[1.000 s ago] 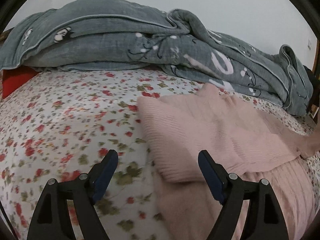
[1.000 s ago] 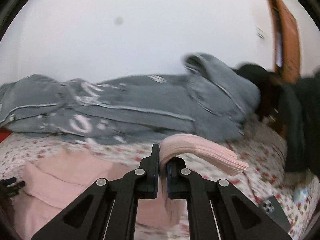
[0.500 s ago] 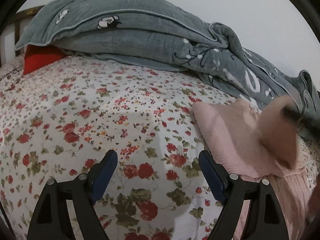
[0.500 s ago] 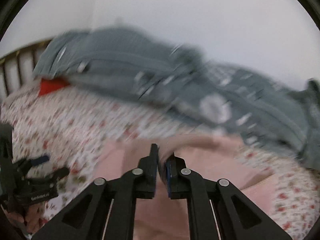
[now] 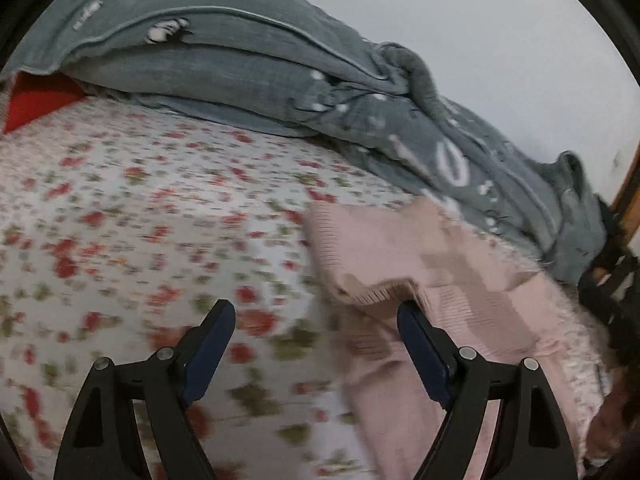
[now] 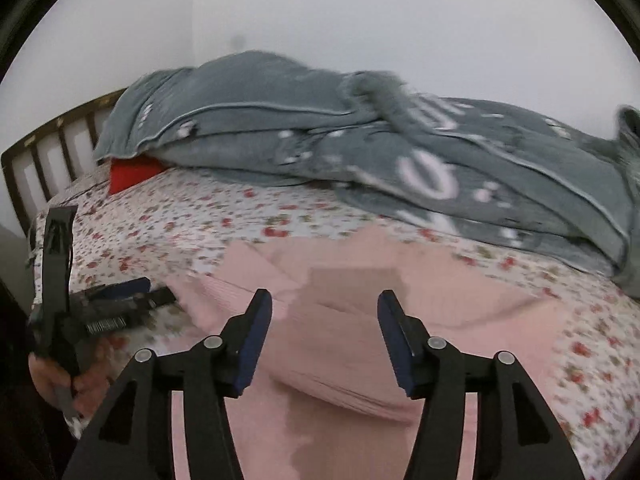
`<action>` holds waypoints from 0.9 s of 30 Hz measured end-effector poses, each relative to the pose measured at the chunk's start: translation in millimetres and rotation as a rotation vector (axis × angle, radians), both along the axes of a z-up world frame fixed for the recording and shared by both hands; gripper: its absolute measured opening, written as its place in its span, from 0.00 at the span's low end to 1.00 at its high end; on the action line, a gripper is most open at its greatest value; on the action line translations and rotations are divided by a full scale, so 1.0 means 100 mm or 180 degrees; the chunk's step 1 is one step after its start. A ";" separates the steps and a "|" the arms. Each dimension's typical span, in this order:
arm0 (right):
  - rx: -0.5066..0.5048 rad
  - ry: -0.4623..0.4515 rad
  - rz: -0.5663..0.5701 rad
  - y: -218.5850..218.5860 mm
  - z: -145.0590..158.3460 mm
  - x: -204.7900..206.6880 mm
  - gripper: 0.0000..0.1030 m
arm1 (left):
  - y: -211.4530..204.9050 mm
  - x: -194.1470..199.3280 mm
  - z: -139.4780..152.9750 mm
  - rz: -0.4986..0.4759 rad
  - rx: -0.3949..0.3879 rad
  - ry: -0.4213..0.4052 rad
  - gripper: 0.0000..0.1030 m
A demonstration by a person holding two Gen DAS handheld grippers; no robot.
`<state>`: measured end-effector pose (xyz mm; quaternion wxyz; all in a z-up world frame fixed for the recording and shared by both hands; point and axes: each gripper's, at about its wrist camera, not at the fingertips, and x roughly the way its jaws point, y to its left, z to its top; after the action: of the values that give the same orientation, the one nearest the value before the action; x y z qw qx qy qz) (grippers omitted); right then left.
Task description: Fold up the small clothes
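Note:
A pink knit garment lies on the flowered bed sheet, with one sleeve folded across its body. My left gripper is open and empty, low over the sheet at the garment's left edge; its right finger is beside a sleeve cuff. My right gripper is open and empty, just above the middle of the garment. The left gripper also shows in the right wrist view, at the garment's left side. Both views are blurred.
A crumpled grey blanket lies along the back of the bed, also in the right wrist view. A red pillow pokes out under it at the left. A slatted headboard is at far left.
My right gripper carried the sleeve across the garment, opened and let it go; the sleeve now lies folded on the body. My left gripper swung back right towards the garment's edge.

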<state>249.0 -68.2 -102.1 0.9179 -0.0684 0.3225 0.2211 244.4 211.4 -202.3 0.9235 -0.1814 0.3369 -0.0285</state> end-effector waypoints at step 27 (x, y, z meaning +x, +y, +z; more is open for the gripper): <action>0.0124 0.0493 -0.0972 -1.57 -0.64 0.18 0.63 | -0.18 0.21 -0.10 -0.0033 -0.0123 0.0122 0.41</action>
<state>267.2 -225.1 -166.4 0.9143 0.0165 0.3946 0.0899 265.3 193.3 -212.7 0.9130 -0.1979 0.3549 -0.0364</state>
